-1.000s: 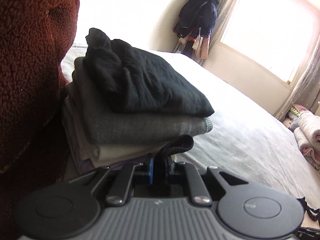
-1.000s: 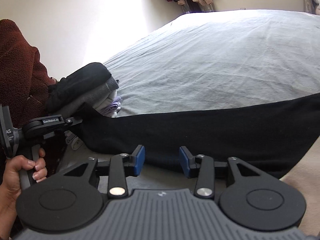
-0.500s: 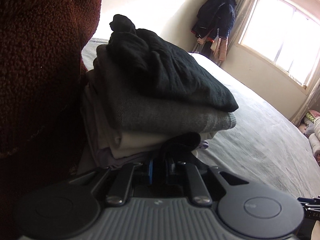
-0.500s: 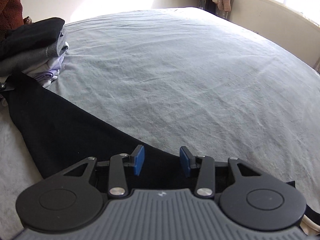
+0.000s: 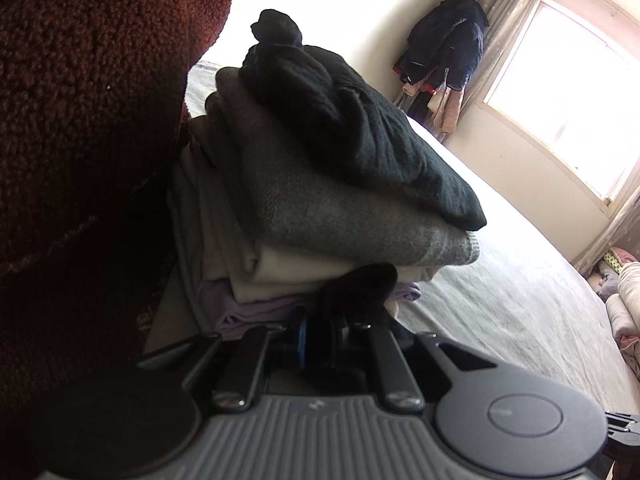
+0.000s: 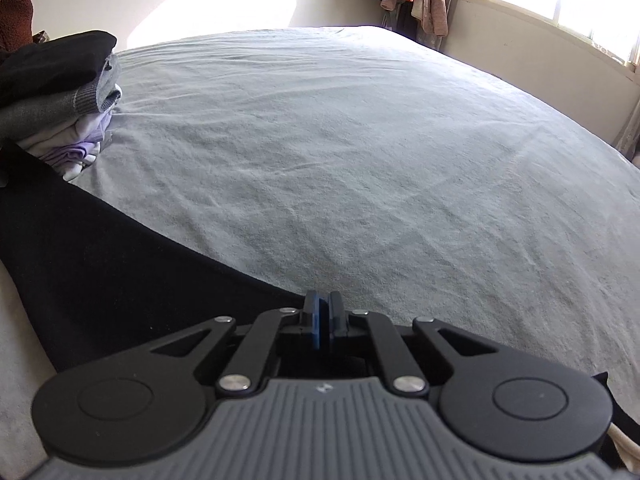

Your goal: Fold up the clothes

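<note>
A black garment (image 6: 120, 276) lies stretched along the near edge of the bed (image 6: 360, 160). My left gripper (image 5: 320, 328) is shut on one end of it, a bunched black fold (image 5: 360, 284), right in front of a stack of folded clothes (image 5: 320, 208). My right gripper (image 6: 322, 316) is shut on the garment's far edge at the bed's near side. The stack also shows at the left of the right wrist view (image 6: 60, 96), black on top, grey, white and lilac below.
A red fleece sleeve (image 5: 80, 140) fills the left of the left wrist view. Clothes hang in the far corner (image 5: 440, 60) beside a bright window (image 5: 568, 100). Bundled bedding (image 5: 624, 296) lies at the right, past the bed.
My right gripper has closed on the black garment's edge; it was open before. The left gripper has kept its hold and come closer to the stack.
</note>
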Tool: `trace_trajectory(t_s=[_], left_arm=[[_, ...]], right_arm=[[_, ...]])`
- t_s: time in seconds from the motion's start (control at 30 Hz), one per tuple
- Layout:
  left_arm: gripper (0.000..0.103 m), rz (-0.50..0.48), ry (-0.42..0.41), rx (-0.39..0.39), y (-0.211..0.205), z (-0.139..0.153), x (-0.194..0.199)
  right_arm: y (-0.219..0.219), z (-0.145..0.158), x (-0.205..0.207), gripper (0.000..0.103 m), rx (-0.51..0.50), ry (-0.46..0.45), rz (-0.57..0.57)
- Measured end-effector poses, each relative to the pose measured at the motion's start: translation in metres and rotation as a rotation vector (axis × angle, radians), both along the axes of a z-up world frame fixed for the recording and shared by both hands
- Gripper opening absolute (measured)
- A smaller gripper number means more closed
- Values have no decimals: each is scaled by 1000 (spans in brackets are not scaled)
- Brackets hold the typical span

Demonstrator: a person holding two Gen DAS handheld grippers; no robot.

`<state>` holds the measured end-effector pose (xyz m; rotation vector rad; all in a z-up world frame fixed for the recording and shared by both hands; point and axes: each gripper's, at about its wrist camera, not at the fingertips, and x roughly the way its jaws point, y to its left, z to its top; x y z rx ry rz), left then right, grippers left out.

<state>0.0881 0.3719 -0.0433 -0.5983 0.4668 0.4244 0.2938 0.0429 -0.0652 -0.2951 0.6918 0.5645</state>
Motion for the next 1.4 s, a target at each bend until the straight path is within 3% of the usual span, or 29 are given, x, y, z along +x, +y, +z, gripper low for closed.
trace_trajectory(t_s=[0.1, 0.13, 0.17, 0.23, 0.33, 0.43, 0.7, 1.03, 1.4], left_arm=[[10, -36, -45, -68, -3, 16, -3], [10, -51, -62, -94, -5, 22, -4], [10, -68, -77, -114, -9, 28, -3], [10, -113, -111, -145, -20, 43, 0], [10, -185, -153, -168, -42, 64, 9], [10, -261, -172, -175, -70, 81, 20], [10, -482, -166, -214, -158, 104, 52], [10, -692, -127, -303, -275, 81, 98], [10, -862, -2, -330, -369, 53, 105]], right_arm=[[-9, 11, -5, 15, 70, 29, -41], [-15, 15, -6, 23, 114, 54, -55], [-21, 18, -8, 39, 157, 79, -69], [-35, 24, -12, 49, 264, 143, -90], [-56, 33, -20, 49, 425, 252, -113], [-72, 42, -29, 49, 521, 320, -115], [-117, 64, -43, 49, 734, 408, -150], [-219, 64, -60, 49, 843, 387, -301], [-300, 38, -96, 49, 999, 431, -450]])
